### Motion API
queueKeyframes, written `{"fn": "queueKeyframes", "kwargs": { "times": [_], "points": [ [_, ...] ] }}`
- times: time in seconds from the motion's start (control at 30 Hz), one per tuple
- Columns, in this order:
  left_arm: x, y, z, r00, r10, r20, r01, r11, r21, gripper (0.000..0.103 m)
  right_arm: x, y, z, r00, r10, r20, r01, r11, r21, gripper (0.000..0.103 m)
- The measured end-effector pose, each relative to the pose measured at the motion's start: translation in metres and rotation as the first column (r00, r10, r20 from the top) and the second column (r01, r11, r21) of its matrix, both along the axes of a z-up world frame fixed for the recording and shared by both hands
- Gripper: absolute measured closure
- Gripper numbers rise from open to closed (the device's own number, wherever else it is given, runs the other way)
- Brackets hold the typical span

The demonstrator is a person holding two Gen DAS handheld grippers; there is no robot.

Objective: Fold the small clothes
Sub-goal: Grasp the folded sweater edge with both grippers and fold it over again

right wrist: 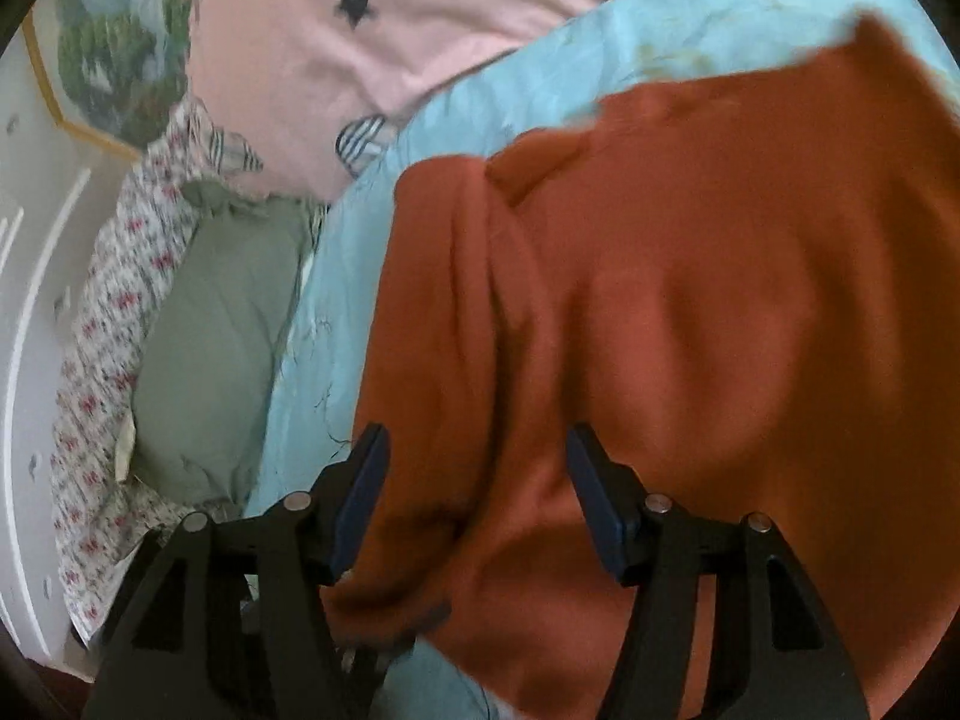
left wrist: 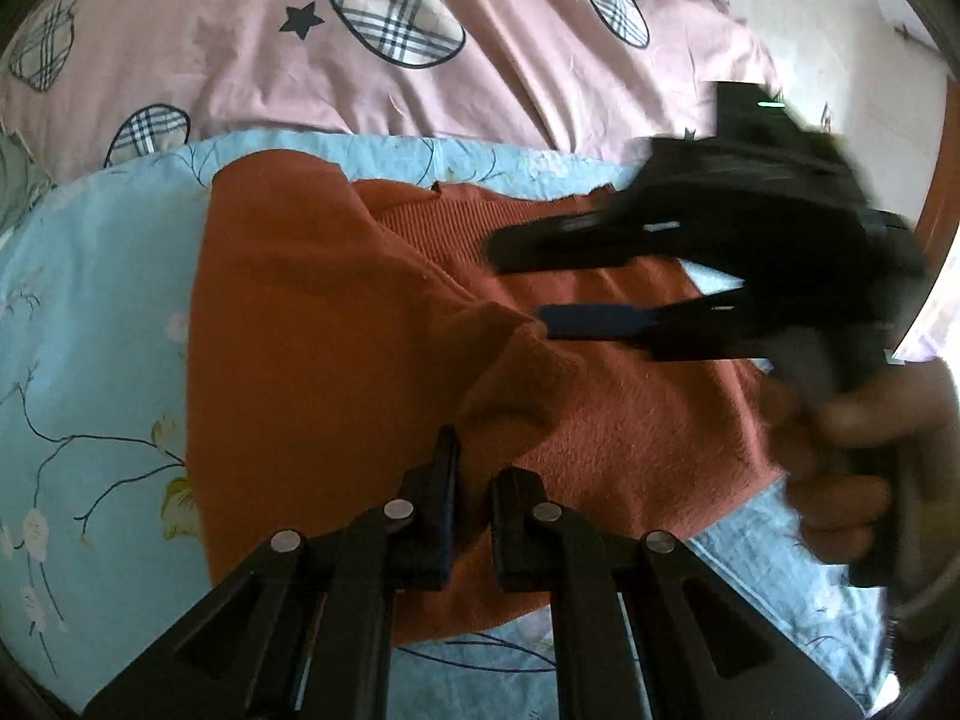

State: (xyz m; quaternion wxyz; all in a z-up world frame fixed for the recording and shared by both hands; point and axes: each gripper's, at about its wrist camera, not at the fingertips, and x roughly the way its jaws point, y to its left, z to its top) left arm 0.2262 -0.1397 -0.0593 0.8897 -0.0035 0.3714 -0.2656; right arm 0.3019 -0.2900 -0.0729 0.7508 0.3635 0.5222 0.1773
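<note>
A rust-orange knitted garment [left wrist: 336, 324] lies partly folded on a light blue floral sheet [left wrist: 102, 324]. My left gripper [left wrist: 477, 468] is shut on a raised fold of the garment near its front edge. My right gripper [left wrist: 522, 285] shows in the left wrist view, blurred, open, coming in from the right just above the garment's ribbed part. In the right wrist view the right gripper [right wrist: 477, 450] is open wide with the orange garment [right wrist: 690, 312] under and between its fingers, not pinched.
A pink quilt with plaid hearts [left wrist: 372, 60] is heaped behind the garment. A green pillow with floral trim [right wrist: 210, 348] lies at the left in the right wrist view, next to a white headboard [right wrist: 30, 312]. The hand holding the right gripper [left wrist: 840, 468] is at the right.
</note>
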Motion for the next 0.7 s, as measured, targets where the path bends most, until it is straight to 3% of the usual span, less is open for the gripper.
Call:
{"fn": "queueKeyframes", "kwargs": {
  "times": [0.13,0.2,0.27,0.3,0.4,0.53,0.7],
  "points": [
    [0.0,0.009,0.005,1.0,-0.008,0.011,0.008,1.0,-0.016,0.096,0.047,0.025,-0.013,0.998,0.055,-0.013,-0.055,0.998,-0.025,0.042],
    [0.0,0.011,0.007,1.0,-0.01,0.009,0.01,1.0,-0.021,0.096,0.066,0.037,-0.019,0.996,0.09,-0.013,-0.091,0.996,-0.021,0.058],
    [-0.001,0.013,0.007,1.0,-0.008,-0.001,0.008,1.0,-0.026,0.096,0.073,0.041,-0.022,0.995,0.102,-0.023,-0.103,0.995,-0.017,0.083],
    [0.0,0.014,0.008,1.0,-0.003,-0.001,0.003,1.0,-0.022,0.096,0.074,0.042,-0.019,0.994,0.105,-0.02,-0.106,0.994,-0.023,0.086],
    [-0.003,0.015,0.015,1.0,-0.007,0.005,0.007,1.0,-0.027,0.096,0.061,0.031,0.012,0.992,0.096,0.076,-0.094,0.995,-0.036,0.088],
    [-0.016,0.003,0.042,0.996,-0.082,0.031,0.085,0.992,-0.098,0.096,0.025,-0.014,0.066,0.98,0.042,0.196,-0.033,0.998,-0.048,0.088],
    [-0.025,-0.043,0.059,0.979,-0.199,0.034,0.202,0.964,-0.172,0.096,-0.013,-0.072,0.084,0.976,-0.023,0.217,0.054,0.989,-0.137,0.088]
  ]
}}
